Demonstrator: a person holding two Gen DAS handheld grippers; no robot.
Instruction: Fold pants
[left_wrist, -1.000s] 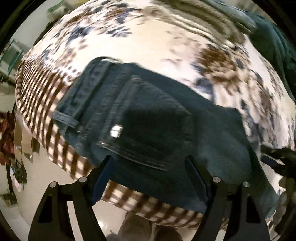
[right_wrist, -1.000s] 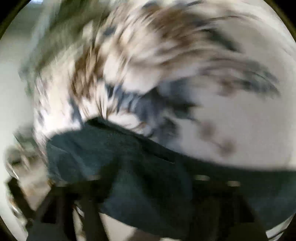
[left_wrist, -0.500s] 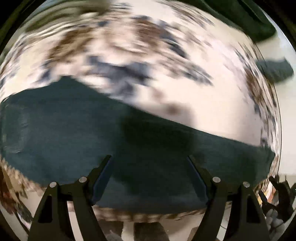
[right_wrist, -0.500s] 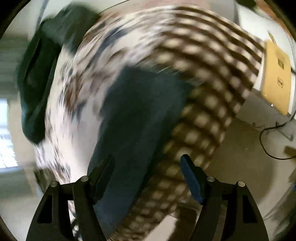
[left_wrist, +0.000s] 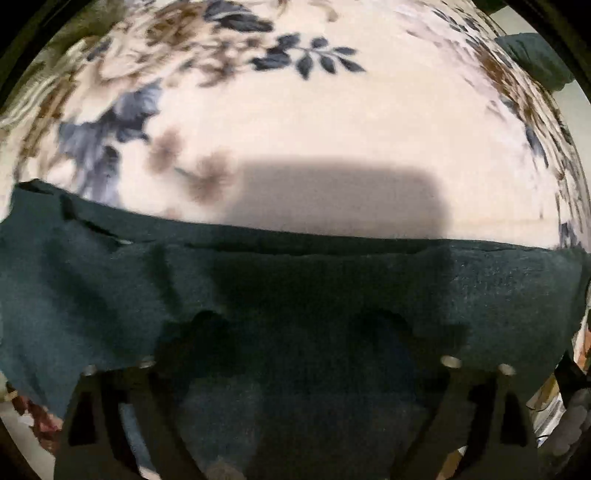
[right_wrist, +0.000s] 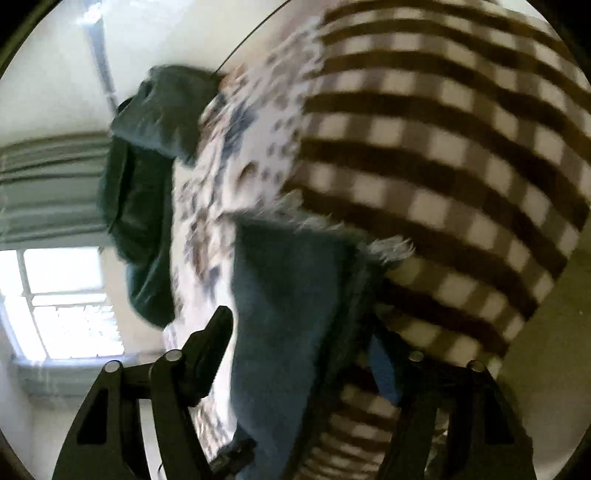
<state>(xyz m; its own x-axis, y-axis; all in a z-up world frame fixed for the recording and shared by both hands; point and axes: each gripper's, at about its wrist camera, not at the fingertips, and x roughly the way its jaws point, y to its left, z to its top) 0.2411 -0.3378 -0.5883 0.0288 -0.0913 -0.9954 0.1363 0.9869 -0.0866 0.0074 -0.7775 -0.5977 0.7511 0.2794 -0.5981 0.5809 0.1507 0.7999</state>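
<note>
- Floral-printed cream cloth (left_wrist: 295, 122) covers the surface; in the right wrist view it gives way to a brown-and-cream checked border (right_wrist: 443, 147) that drapes over the edge.
- Pants (left_wrist: 258, 295), dark blue denim, lie flat across the cloth near its edge, running side to side through the left wrist view.
- In the right wrist view a frayed, pale hem (right_wrist: 388, 249) of the pants shows at the line where floral print meets the checks.
- Left gripper (left_wrist: 299, 332): close over the pants, fingers dim against the denim. Its jaws have just been opening and now stand wide; denim lies beneath and between them, not pinched.
- A rectangular shadow (left_wrist: 332, 195) falls on the cloth just beyond the pants' far edge.
- Right gripper (right_wrist: 299, 339): jaws at moderate width and just closing slightly; the pants run between the fingers. Motion blur prevents confirming whether the pads press on the fabric.
- A second dark green garment (right_wrist: 144, 192) lies heaped at the cloth's far edge, well apart from the pants.
- Background, right wrist view: a bright window (right_wrist: 62, 302) and a pale curtain (right_wrist: 48, 184).
</note>
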